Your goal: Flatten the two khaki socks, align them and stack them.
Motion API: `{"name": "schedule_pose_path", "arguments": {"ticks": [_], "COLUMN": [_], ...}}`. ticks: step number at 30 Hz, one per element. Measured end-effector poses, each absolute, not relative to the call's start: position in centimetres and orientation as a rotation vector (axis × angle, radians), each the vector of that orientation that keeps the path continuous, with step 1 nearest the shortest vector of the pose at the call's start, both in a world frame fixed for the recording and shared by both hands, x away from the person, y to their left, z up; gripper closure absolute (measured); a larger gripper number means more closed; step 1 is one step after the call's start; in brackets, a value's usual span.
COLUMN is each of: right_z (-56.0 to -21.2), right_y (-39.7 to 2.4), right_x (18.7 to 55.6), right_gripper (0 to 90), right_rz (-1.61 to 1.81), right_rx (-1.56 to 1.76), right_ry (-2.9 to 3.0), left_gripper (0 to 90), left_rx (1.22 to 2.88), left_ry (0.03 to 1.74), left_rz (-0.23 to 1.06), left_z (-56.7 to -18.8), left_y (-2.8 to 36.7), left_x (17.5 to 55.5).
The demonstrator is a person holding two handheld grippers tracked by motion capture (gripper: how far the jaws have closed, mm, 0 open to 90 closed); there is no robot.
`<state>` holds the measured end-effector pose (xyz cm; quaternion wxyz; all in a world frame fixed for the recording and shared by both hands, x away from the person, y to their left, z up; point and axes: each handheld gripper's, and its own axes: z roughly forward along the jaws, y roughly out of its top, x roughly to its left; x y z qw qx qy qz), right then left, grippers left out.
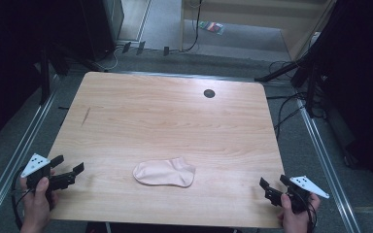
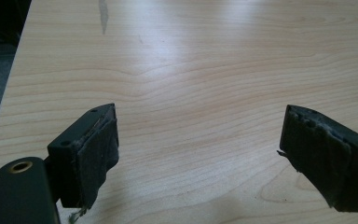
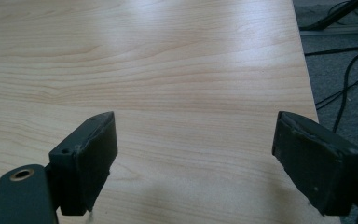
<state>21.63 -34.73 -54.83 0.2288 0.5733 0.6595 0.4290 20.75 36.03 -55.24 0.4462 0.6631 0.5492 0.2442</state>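
Note:
A pale pink sock [image 1: 164, 173] lies flat on the wooden table [image 1: 165, 116], near the front edge and about midway across. My left gripper [image 1: 69, 164] hovers at the front left corner, held by a hand, jaws wide apart and empty; in the left gripper view [image 2: 198, 144] bare wood shows between its pads. At the front right corner my right gripper [image 1: 274, 183] is open too, well clear of the sock, and the right gripper view [image 3: 196, 149] has nothing between its pads.
A dark round grommet hole [image 1: 209, 93] sits near the table's far edge. A dark streak [image 1: 86, 115] marks the wood at the left. Cables [image 1: 291, 107] and stand legs lie on the floor to the right of the table.

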Motion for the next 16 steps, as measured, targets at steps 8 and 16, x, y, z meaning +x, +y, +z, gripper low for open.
{"name": "schedule_pose_path", "arguments": {"ticks": [8, 16], "right_z": [-54.90, -54.93], "right_y": [-34.96, -34.95], "right_x": [21.78, 21.87], "right_gripper": [14.2, 13.9], "right_rz": [1.176, 1.159], "right_rx": [1.628, 1.649], "right_ry": [1.810, 1.811], "left_gripper": [12.5, 12.5], "left_rx": [1.642, 1.635], "left_ry": [1.380, 1.404], "left_rz": [0.558, 0.575], "left_z": [-55.29, -55.28], "left_y": [36.23, 36.20], "left_x": [21.06, 21.06]}}
